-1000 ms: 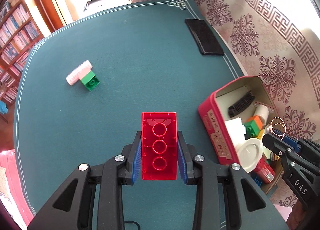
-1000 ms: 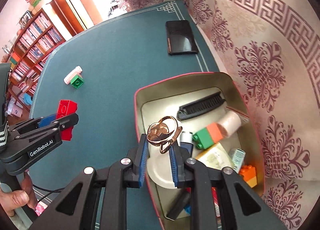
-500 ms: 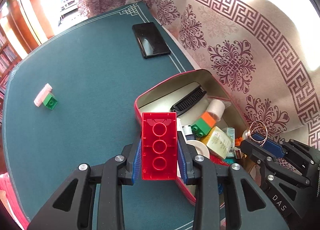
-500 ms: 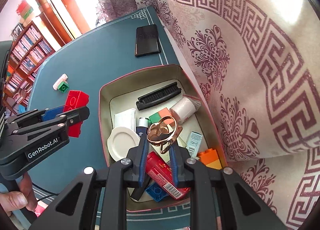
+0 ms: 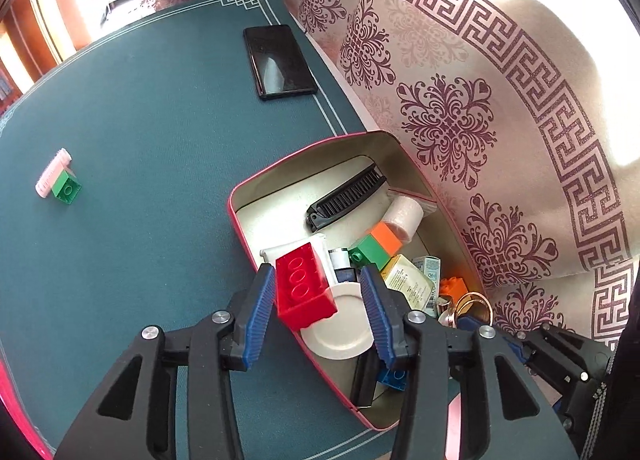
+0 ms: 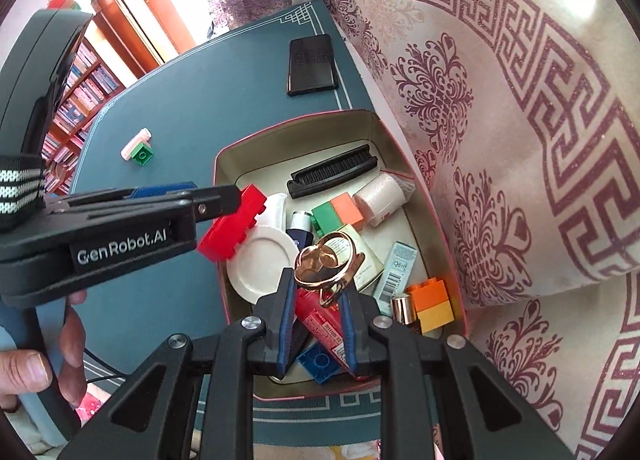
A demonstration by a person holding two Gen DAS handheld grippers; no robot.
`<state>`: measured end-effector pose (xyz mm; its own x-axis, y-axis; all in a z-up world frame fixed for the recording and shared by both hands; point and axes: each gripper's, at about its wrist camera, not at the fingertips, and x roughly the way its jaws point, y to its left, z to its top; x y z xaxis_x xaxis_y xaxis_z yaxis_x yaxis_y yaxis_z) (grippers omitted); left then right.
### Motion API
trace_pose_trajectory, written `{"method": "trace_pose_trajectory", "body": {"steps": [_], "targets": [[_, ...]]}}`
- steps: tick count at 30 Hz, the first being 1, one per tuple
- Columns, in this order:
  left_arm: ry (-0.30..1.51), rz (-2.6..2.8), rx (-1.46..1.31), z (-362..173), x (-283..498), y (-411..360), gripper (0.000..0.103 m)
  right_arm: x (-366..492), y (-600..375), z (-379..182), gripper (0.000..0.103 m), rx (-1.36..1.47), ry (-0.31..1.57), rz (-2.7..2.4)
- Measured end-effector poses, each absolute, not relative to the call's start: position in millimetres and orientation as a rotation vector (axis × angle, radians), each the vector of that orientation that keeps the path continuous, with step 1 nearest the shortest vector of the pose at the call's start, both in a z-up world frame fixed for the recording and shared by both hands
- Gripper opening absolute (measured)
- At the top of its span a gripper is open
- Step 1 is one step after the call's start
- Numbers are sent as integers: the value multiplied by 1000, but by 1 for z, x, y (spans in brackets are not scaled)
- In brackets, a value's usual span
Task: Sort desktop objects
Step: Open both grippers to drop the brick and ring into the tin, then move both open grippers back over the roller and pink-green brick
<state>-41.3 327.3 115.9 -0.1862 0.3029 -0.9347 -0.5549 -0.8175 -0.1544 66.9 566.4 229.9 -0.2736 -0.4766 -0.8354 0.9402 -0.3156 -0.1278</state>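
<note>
The large red plastic building brick is seen tilted between the blue-ribbed pads of the left gripper, whose jaws are opening; a clear gap shows on the right-hand side of the brick, so it is judged to be released rather than held, directly above the white round plate at the near end of the red-rimmed metal tin. The tin is set at the counter's right edge, against the patterned cloth, so that sorted things can be dropped straight into it. Whether the brick's left face is touching the left pad cannot quite be told from the left wrist view.

The right gripper is closed on a gold-coloured ring-shaped metal ornament, which is held over the tin's middle, above the red packet and the blue brick, apparently in readiness for its own drop.

A small green brick beside a pale pink ribbed tube is left near the counter's left edge, well apart from the tin, and a black phone lies toward the far right corner.

Compared with a second ago, the red brick was gripped squarely and upright over bare counter; it has since been carried across to the tin, and the jaws have widened.
</note>
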Motion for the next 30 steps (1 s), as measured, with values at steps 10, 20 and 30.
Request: {"method": "trace_pose_trajectory", "body": {"steps": [10, 20, 30], "targets": [[286, 2061, -1583, 110, -48, 316, 53, 65, 566, 208, 24, 1002, 787, -1714], [251, 2091, -1625, 110, -57, 295, 58, 73, 554, 204, 24, 1025, 781, -1709], [192, 2124, -1670, 108, -64, 271, 58, 84, 541, 199, 24, 1027, 796, -1701]]}}
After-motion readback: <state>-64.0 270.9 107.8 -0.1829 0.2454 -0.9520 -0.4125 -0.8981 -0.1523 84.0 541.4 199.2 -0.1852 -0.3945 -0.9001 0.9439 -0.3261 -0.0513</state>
